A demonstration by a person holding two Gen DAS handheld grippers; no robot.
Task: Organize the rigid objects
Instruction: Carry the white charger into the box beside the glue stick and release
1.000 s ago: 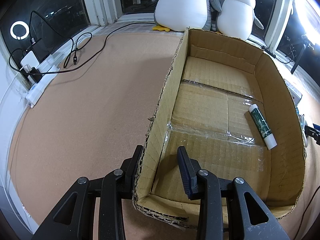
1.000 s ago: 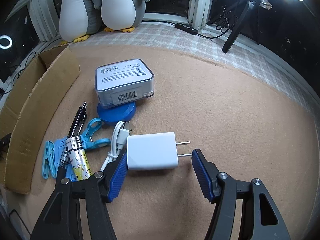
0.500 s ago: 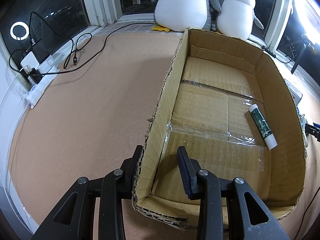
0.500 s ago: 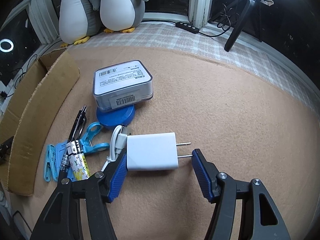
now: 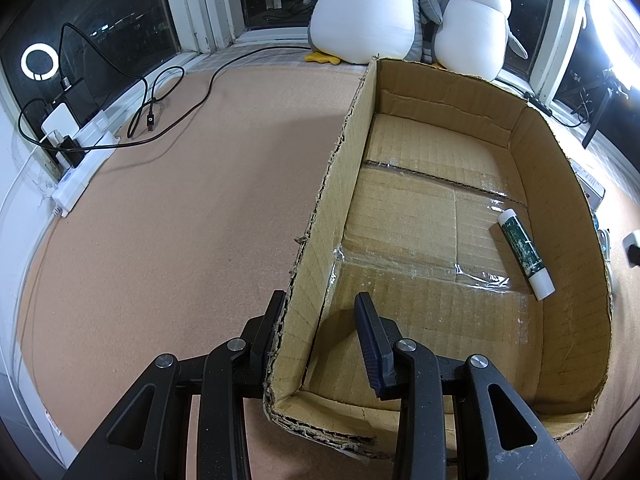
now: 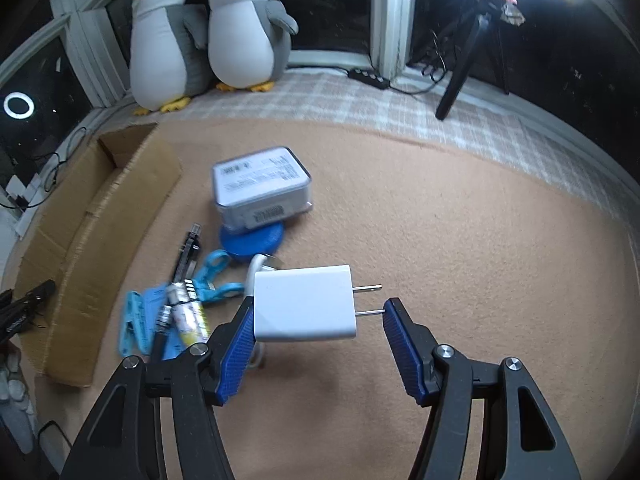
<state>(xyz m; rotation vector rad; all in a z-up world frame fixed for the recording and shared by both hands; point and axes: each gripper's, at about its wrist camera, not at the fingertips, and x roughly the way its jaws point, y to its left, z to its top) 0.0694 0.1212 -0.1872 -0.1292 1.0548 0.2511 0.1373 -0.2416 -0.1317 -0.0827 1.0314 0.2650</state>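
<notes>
My right gripper (image 6: 319, 308) is shut on a white wall charger (image 6: 304, 304). The left pad presses the charger's body and the right pad meets its prong tips. The charger hangs a little above the tan mat. To the left lies an open cardboard box (image 6: 100, 232). In the left wrist view my left gripper (image 5: 320, 300) is shut on the near end of the box's left wall (image 5: 348, 120), one finger outside and one inside. A green and white tube (image 5: 524, 254) lies on the box floor near its right wall.
Loose items lie beside the box: a grey-white case (image 6: 260, 188) on a blue lid (image 6: 252, 240), a black pen (image 6: 186, 264), blue clips (image 6: 132, 324) and a white cable (image 6: 256, 268). Two plush penguins (image 5: 368, 12) stand at the window. A power strip (image 5: 80, 164) lies far left, a tripod (image 6: 460, 76) far right.
My right gripper has risen with the charger held between its pads, so the pile on the mat looks farther below. The left gripper and the box have not moved.
</notes>
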